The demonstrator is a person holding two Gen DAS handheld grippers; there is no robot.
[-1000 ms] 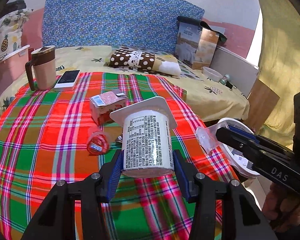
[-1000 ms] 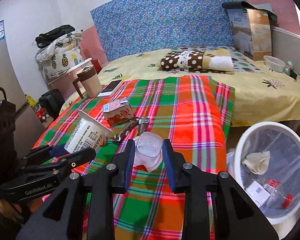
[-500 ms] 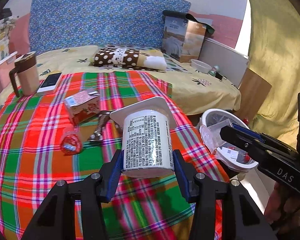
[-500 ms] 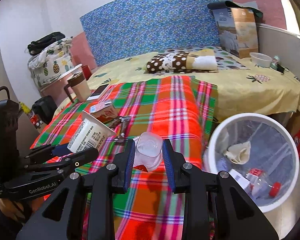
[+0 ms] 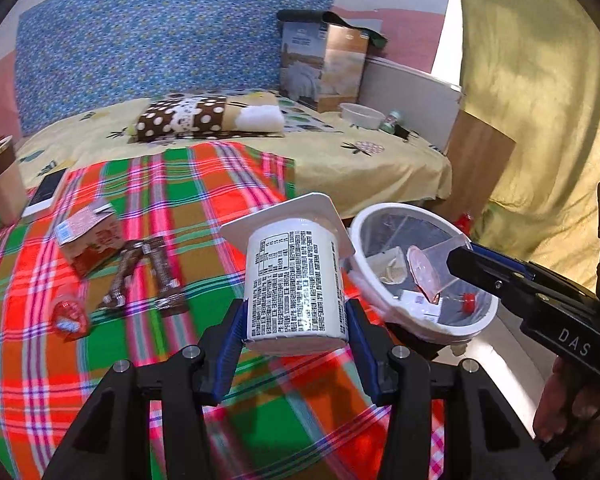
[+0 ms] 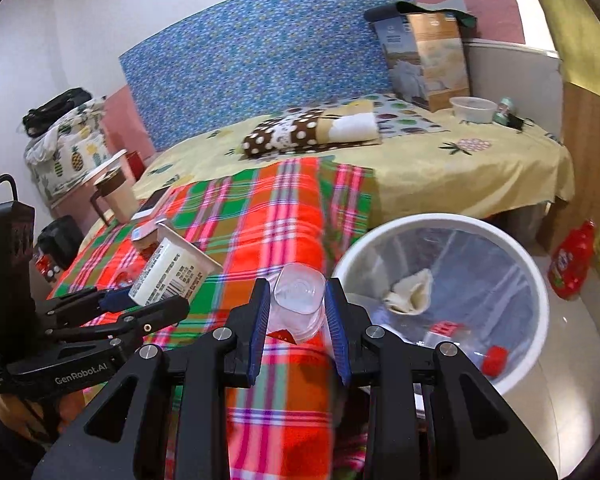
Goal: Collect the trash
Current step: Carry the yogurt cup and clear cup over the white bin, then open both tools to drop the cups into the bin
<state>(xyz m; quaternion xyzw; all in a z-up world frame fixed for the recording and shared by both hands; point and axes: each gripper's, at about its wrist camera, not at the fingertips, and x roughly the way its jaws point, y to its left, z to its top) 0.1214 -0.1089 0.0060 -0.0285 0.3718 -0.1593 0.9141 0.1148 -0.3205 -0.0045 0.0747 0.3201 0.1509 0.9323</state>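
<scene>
left fingers (image 5: 230, 344) clamp yogurt cup (image 5: 296, 284), right gripper (image 6: 298, 312) grips clear cup (image 6: 300, 300)

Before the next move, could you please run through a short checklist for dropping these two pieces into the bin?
1. Left tool holds the white yogurt cup firmly between its pads: ok.
2. Right tool is shut on the clear plastic cup: ok.
3. Clear plastic cup is over the bin opening, as the left wrist view shows: ok.
4. White yogurt cup is over the bin: not ok, it hangs over the plaid blanket beside the rim.
5. Bin has room: ok, only a few scraps at the bottom.
6. Bed is cleared of trash: not ok, the small carton and wrappers remain.
</scene>
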